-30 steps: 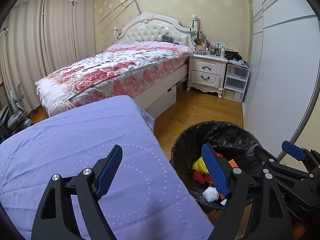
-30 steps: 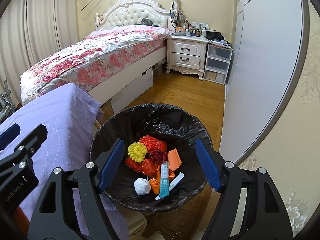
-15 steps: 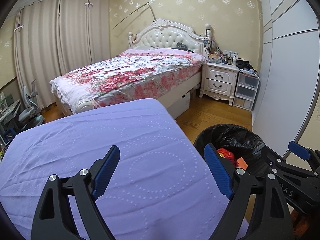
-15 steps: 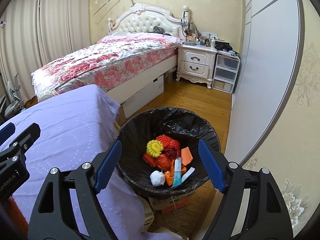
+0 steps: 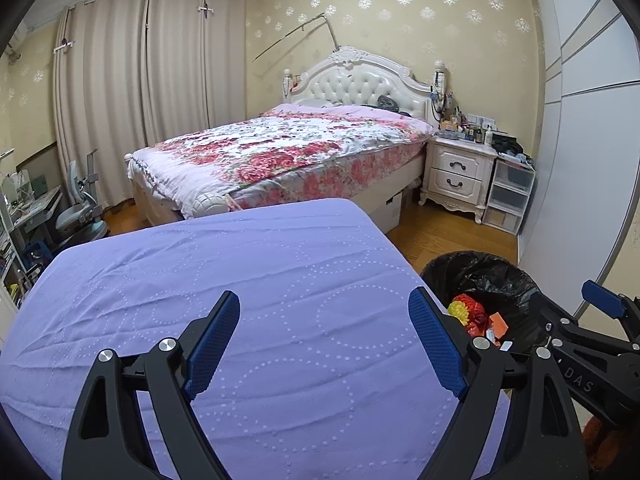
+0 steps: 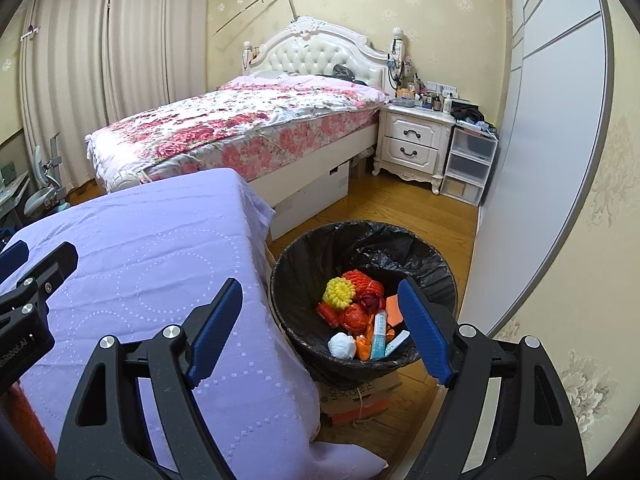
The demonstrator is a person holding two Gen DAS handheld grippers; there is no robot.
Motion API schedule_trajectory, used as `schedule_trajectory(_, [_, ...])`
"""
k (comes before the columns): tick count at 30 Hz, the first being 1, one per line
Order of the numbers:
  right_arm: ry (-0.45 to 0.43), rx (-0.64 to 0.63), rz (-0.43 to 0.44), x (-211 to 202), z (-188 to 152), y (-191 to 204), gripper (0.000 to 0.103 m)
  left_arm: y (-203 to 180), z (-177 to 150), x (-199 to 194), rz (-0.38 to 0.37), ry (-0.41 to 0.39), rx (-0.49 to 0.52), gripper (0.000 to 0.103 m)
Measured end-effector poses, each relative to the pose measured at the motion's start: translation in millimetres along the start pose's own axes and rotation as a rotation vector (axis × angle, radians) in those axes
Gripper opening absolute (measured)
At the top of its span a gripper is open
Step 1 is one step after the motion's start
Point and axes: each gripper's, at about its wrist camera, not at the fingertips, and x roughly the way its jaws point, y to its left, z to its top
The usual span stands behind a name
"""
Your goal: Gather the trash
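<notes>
Both grippers, left [image 5: 324, 344] and right [image 6: 320, 328], gape empty over the purple cloth [image 5: 240, 280]. The trash [image 6: 356, 316] sits in the bin [image 6: 320, 248] at the cloth's right. Scan the cloth (it looks bare) before reaching again.
</notes>
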Motion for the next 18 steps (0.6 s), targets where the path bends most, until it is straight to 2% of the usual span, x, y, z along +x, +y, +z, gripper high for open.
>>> schedule_trajectory(18, [-0.025,-0.010,0.006,-11.7,3.8,6.7,0.079,11.7,-2.6,-9.3,0.005,-0.009,-0.019,0.084])
